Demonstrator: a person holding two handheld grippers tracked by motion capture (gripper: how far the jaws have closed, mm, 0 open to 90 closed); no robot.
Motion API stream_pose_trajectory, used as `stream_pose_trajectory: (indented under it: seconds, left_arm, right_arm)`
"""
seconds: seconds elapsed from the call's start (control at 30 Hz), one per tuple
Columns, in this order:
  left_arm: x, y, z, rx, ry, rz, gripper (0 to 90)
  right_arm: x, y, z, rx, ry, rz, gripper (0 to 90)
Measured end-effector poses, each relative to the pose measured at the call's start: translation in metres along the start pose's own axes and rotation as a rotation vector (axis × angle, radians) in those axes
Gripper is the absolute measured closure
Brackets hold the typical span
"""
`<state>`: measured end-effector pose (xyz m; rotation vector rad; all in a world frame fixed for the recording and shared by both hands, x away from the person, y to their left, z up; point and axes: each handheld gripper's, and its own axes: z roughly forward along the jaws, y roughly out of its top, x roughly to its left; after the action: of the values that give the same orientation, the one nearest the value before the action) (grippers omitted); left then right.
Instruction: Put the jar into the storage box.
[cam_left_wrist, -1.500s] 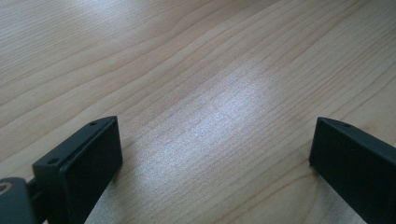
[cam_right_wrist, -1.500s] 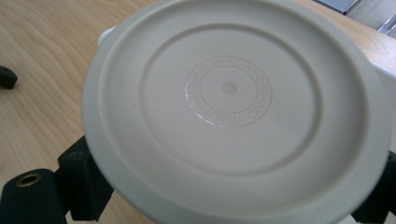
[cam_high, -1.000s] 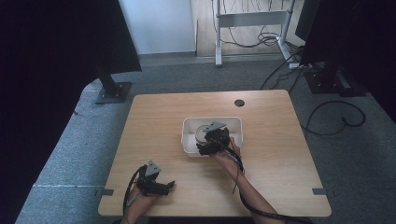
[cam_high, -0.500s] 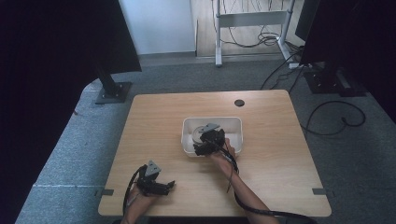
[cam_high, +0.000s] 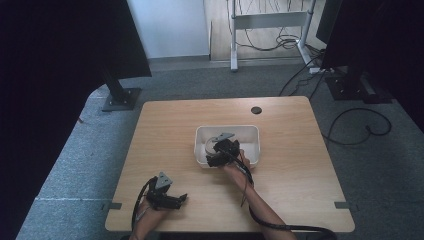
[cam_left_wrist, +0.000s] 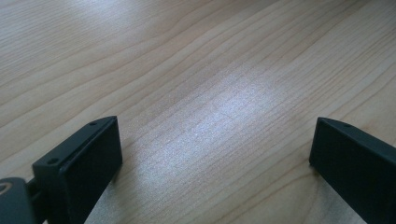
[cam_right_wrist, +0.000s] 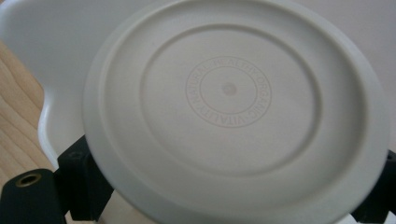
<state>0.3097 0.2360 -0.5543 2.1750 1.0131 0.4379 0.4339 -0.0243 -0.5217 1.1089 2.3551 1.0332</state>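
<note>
Your left gripper (cam_high: 167, 199): was black, topped by a grey three-cornered plate, with a dark cable looping from its back.
Its jaws: were flat black blocks with matte inner faces and small screw holes along the top edges.
Your right gripper (cam_high: 220, 152): was black too, with a grey plate, a brass-ringed hole by one jaw, and a black cable trailing along your bare forearm.

I see my right gripper (cam_high: 216, 159) at the front left corner of the white bin (cam_high: 252, 131) mid-table. My left gripper (cam_high: 172, 199) sits low near the wooden table's (cam_high: 175, 130) front edge, well apart from the bin.
</note>
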Motion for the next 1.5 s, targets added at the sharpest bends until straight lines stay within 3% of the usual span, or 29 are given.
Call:
stream_pose_trajectory:
  seconds: [0.27, 0.43, 1.13, 1.5]
  left_arm:
    - [0.000, 0.000, 0.000, 0.000, 0.000, 0.000, 2.2]
    - [0.000, 0.000, 0.000, 0.000, 0.000, 0.000, 2.2]
    - [0.000, 0.000, 0.000, 0.000, 0.000, 0.000, 2.2]
    - [0.000, 0.000, 0.000, 0.000, 0.000, 0.000, 2.2]
  right_arm:
    - [-0.001, 0.001, -0.001, 0.008, 0.013, 0.000, 5.3]
    - [-0.002, 0.003, -0.006, 0.007, 0.021, -0.036, 1.9]
    - [-0.007, 0.001, -0.028, -0.013, 0.027, -0.082, 2.7]
    - [-0.003, 0.001, -0.039, -0.012, 0.044, -0.131, 3.2]
